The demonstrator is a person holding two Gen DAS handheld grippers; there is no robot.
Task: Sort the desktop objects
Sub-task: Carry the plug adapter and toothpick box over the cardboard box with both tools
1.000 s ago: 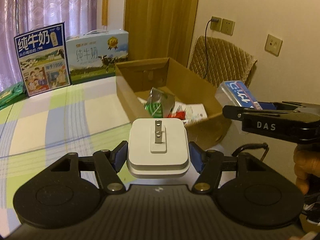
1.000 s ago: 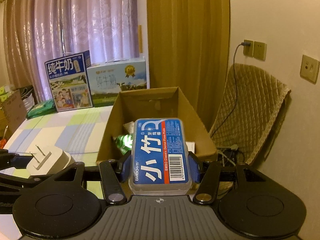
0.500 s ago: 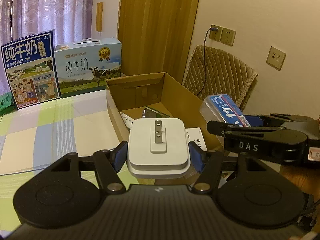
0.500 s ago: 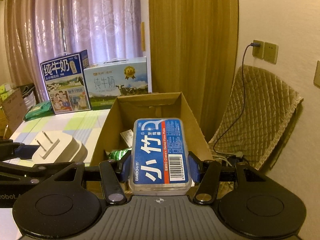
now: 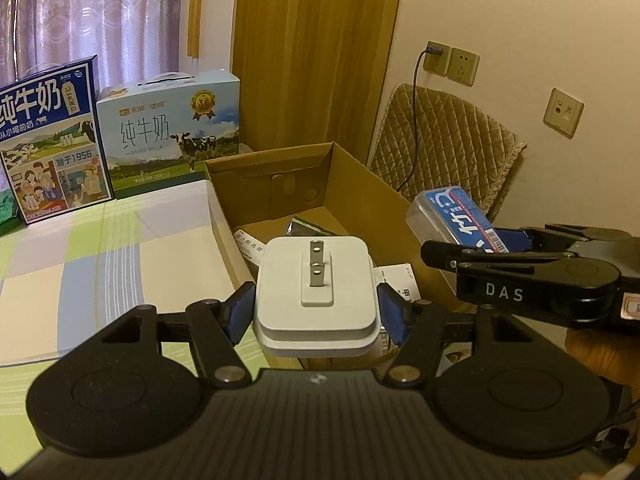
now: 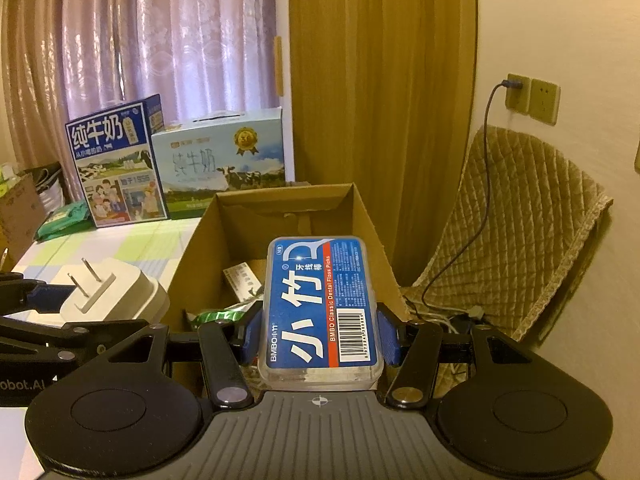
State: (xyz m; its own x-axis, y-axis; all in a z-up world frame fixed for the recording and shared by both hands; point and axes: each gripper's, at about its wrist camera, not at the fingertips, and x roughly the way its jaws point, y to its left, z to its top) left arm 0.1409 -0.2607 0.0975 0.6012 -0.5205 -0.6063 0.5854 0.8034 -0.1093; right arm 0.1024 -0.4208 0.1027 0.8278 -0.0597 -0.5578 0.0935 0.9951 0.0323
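left gripper (image 5: 316,316) closed on a white 2-prong power adapter (image 5: 316,292), prongs facing the camera, blue pads pressed to both its sides; the adapter hangs over the near end of an open cardboard box (image 5: 384,196) that stands on a table with a pastel checked cloth (image 5: 80,256). right gripper (image 6: 320,336) closed on a clear floss pick box (image 6: 320,312) with a blue label reading "小竹", "bmbo classic dental floss picks" and a barcode; it is held above the near end of the same cardboard box. inside the box lie a green wrapper (image 6: 220,315) and white printed packets (image 5: 400,280), their text too small to read. behind, 2 milk cartons stand side by side: a dark blue milk carton (image 5: 48,144) marked "纯牛奶" and "始于1956", and a light blue milk carton (image 5: 172,136) marked "纯牛奶" with a gold "36" seal. the left wrist view alone shows "das" printed on the right gripper's arm, a hand (image 5: 592,352) holding it, and a 3rd wall plate (image 5: 563,112). the right wrist view alone shows "robot.ai" on the left gripper's side and a green packet (image 6: 64,220) at the table's far left. both views show a quilted chair cover (image 6: 516,232) and a cable plugged into a wall socket (image 6: 514,92).
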